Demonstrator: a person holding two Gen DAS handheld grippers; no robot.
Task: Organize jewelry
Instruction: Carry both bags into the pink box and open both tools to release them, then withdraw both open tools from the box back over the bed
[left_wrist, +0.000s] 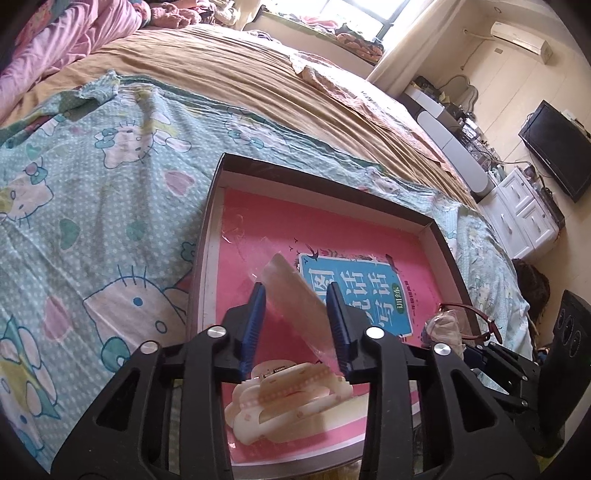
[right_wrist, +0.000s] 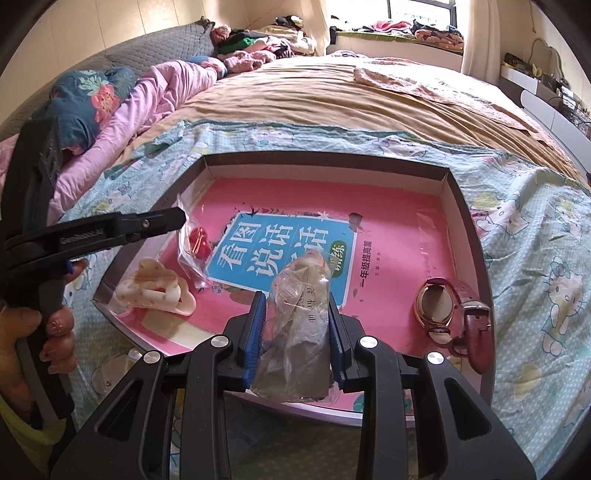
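Clear bag's (right_wrist: 299, 325) contents unreadable between right tongs (right_wrist: 297, 325)

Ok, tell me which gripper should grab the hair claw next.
Left. The left gripper hangs directly over the cream hair claw, its jaws loose around a clear packet; the right gripper is clamped on a crumpled plastic bag.

Contents of clear bag (right_wrist: 295, 332) in right tool (right_wrist: 297, 306): indistinct through crumpled plastic. Watch (left_wrist: 469, 321): mostly hidden in left view. Hair clip (left_wrist: 291, 398): partly masked by left tool (left_wrist: 295, 299). Book title (right_wrist: 280, 251): partly covered.
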